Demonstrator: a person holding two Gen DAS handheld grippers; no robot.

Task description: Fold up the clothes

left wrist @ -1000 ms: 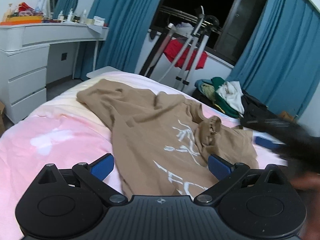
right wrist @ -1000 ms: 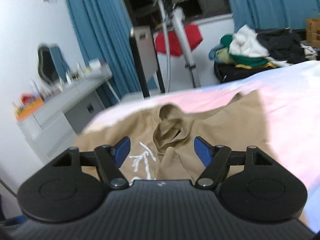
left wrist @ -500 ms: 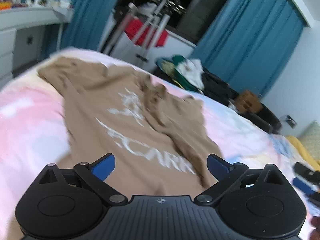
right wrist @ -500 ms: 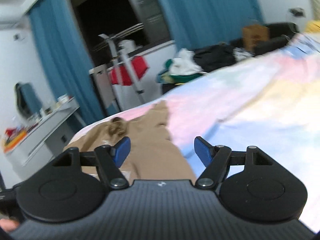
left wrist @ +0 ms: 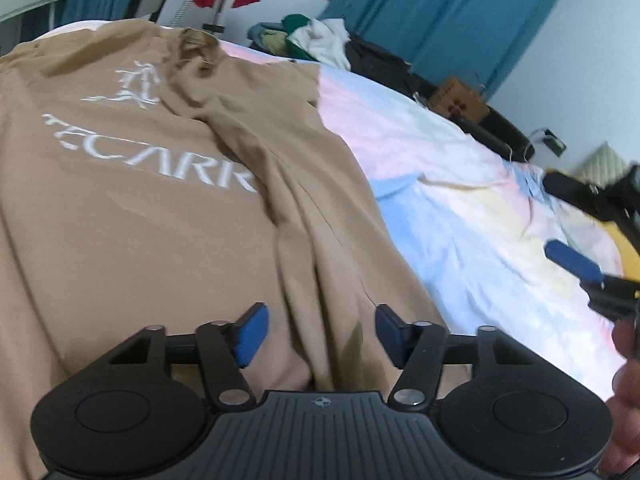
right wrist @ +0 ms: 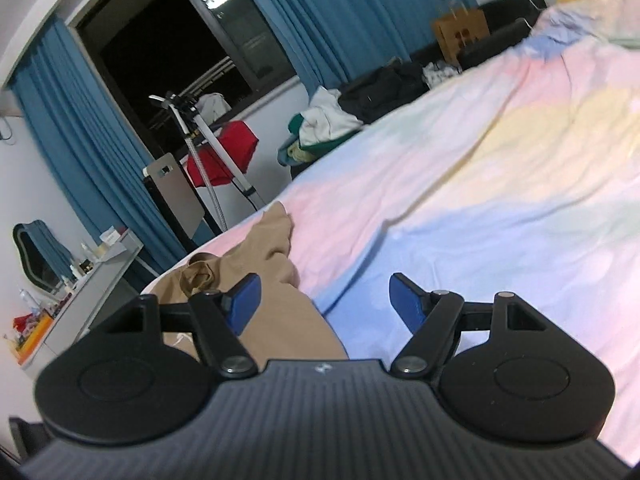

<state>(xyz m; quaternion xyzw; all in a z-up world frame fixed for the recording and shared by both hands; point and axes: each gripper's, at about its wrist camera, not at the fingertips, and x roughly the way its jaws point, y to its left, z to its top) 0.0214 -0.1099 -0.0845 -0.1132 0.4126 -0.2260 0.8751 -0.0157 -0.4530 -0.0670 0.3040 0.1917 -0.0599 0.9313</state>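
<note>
A tan T-shirt (left wrist: 152,216) with white lettering lies spread and creased on the pastel bed sheet (left wrist: 460,200). My left gripper (left wrist: 320,334) is open and empty, low over a raised fold near the shirt's lower right part. My right gripper (right wrist: 324,302) is open and empty, over the shirt's right edge (right wrist: 288,320) where it meets the sheet (right wrist: 500,200). The right gripper also shows at the right edge of the left wrist view (left wrist: 576,264), held by a hand. The collar (left wrist: 196,40) lies at the far end.
A pile of clothes (left wrist: 320,36) and dark bags lie on the floor beyond the bed. A drying rack with a red garment (right wrist: 224,152) stands by the window. A white dresser (right wrist: 80,292) stands at left. Blue curtains (right wrist: 352,12) hang behind.
Both grippers have swung right and come lower over the bed. The left gripper is now close over the shirt's lower part. The right gripper now looks across the bare sheet.
</note>
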